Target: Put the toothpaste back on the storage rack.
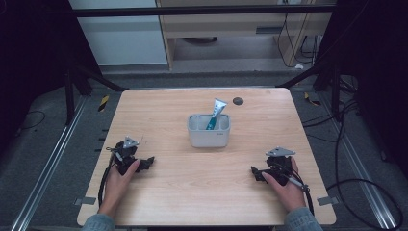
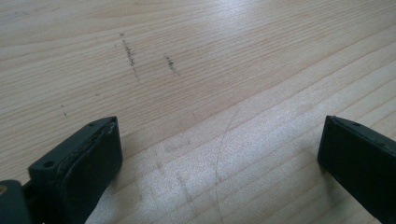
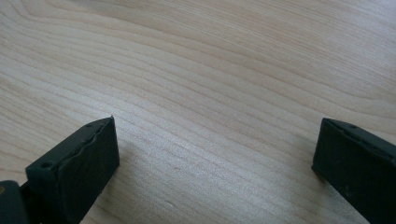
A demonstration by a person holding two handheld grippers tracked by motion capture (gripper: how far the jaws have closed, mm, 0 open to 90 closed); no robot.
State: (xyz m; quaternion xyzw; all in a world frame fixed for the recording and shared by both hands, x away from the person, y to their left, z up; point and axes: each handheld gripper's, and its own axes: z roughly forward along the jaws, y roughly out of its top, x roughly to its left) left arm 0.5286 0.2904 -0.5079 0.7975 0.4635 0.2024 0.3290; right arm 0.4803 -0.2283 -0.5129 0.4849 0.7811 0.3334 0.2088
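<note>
Two grippers sit low on the wooden table (image 1: 202,173), your left gripper (image 1: 144,163) and right gripper (image 1: 258,173) both spread wide, holding nothing. Well ahead, between them, the toothpaste tube (image 1: 216,113) leans in the grey divided holder (image 1: 208,137). It looks light and squashy, so pinch its flat upper end gently. Its lower part is hidden inside.

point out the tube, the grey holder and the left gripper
tube (image 1: 219,108), high view, its white upper half
grey holder (image 1: 208,138), high view, its front wall
left gripper (image 1: 148,162), high view, between its jaw tips
</note>
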